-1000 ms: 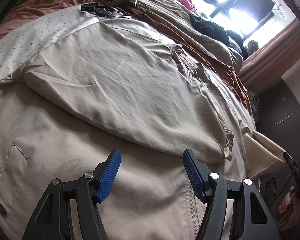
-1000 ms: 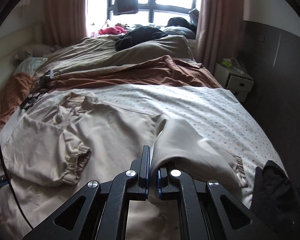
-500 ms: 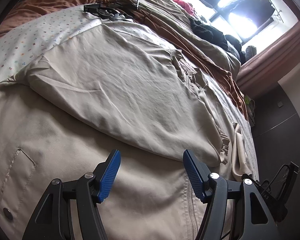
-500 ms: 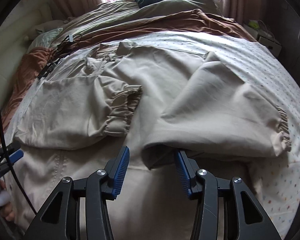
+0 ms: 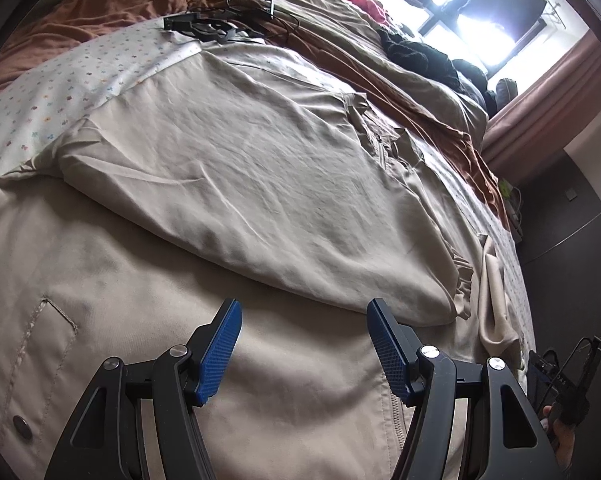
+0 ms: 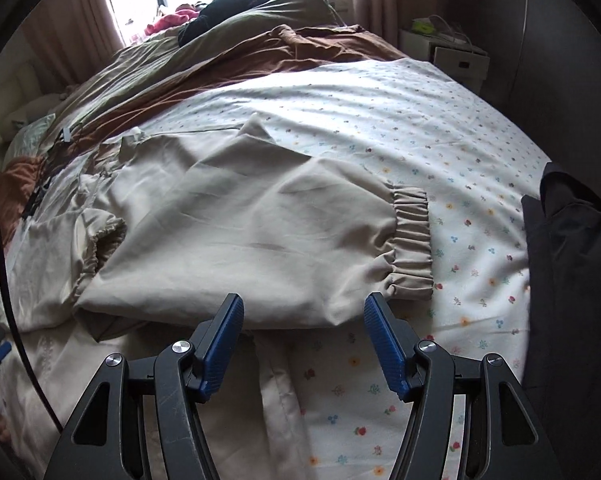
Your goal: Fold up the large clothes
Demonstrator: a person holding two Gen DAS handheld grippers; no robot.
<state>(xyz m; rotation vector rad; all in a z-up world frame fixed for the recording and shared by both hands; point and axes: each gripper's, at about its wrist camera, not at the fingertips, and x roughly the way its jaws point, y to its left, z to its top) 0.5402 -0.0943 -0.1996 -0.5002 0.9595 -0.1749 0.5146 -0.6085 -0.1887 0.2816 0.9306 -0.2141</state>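
Both grippers, left (image 5: 304,344) and right (image 6: 303,342), hang spread and empty over our beige jacket (image 5: 220,184) on the bed (image 6: 380,120), sleeves (image 6: 260,236) folded in, body fold left.

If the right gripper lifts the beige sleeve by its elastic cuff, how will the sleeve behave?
The sleeve will probably hang limp: it lies flat with soft creases. It looks thin and light. The gathered cuff is thicker, so the open right gripper may hold it more securely.
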